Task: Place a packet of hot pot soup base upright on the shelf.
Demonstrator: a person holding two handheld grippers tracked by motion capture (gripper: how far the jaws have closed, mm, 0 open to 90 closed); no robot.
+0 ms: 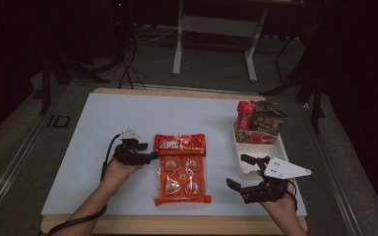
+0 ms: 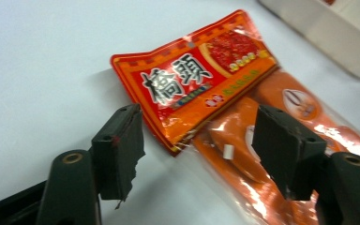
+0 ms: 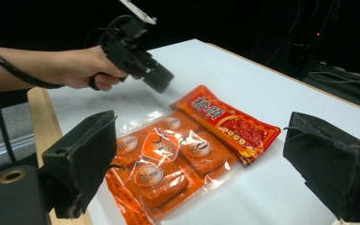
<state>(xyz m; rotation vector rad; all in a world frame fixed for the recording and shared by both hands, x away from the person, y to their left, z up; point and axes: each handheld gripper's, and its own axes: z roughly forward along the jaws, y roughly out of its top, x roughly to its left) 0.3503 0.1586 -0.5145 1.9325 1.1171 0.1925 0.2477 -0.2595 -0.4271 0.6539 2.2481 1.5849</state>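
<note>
Dark floor and black stands ring a white table [image 1: 128,118] with a wooden edge, and on it, near the person, lies the orange snack packet [image 1: 182,169], flat, its long axis running from the near edge toward the far side, with the red printed header card at its far end. To its right, along the table's right side, stands a white tray [image 1: 248,164] with a red pouch and a dark box in its far end. The left gripper [image 1: 150,156] sits just left of the packet's far left corner, level with the header, so the packet lies to the right of its jaws and it is the closer of the two. In the left gripper view its jaws stand well apart, with the header's corner and the seam below it lying beyond and between them; the pads press on nothing. The right gripper [image 1: 241,172] hovers near the tray's near end, farther from the packet, which lies to its left; its jaws are spread wide and hold nothing. Any pinch on the header corner looks likeliest from the left side.
</note>
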